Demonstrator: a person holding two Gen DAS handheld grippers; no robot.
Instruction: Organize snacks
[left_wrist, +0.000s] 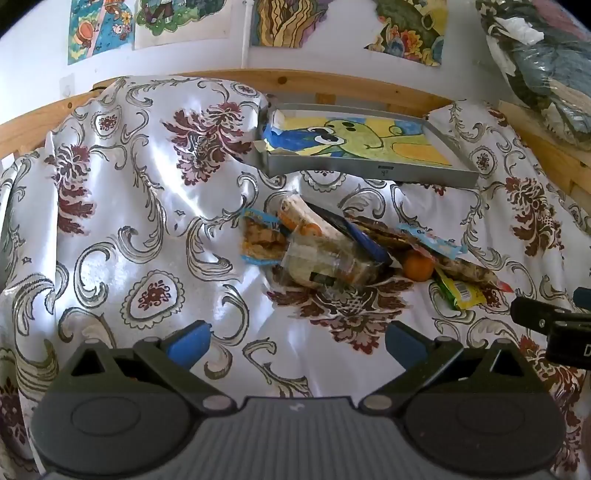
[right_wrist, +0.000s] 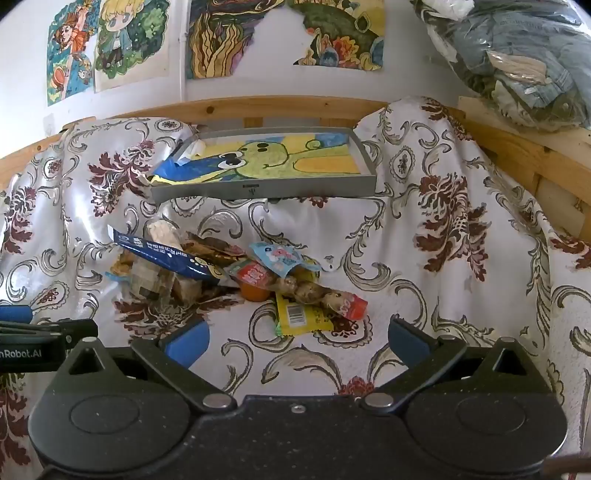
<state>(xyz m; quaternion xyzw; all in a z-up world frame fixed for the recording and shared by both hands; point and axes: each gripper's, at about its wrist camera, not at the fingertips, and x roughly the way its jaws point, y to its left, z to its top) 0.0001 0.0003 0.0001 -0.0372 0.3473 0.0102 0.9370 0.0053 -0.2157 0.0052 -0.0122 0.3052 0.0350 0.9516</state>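
Note:
A heap of snack packets (left_wrist: 332, 251) lies on the flowered cloth: a clear packet of wafers (left_wrist: 325, 262), a dark blue packet (right_wrist: 166, 256), a small orange jelly cup (left_wrist: 417, 266), a yellow-green packet (right_wrist: 299, 314) and a clear packet of round brown pieces (right_wrist: 317, 291). Behind the heap a grey tray (left_wrist: 369, 173) lined with a cartoon drawing stands tilted. My left gripper (left_wrist: 295, 343) hangs open in front of the heap, nothing between its blue pads. My right gripper (right_wrist: 299, 345) is open too, just short of the yellow-green packet.
The flowered cloth (left_wrist: 129, 206) covers a raised surface ringed by a wooden rail (right_wrist: 258, 107). Drawings hang on the white wall (right_wrist: 258, 85) behind. A plastic-wrapped bundle of clothes (right_wrist: 517, 59) sits at the upper right. Each gripper's side shows at the edge of the other's view.

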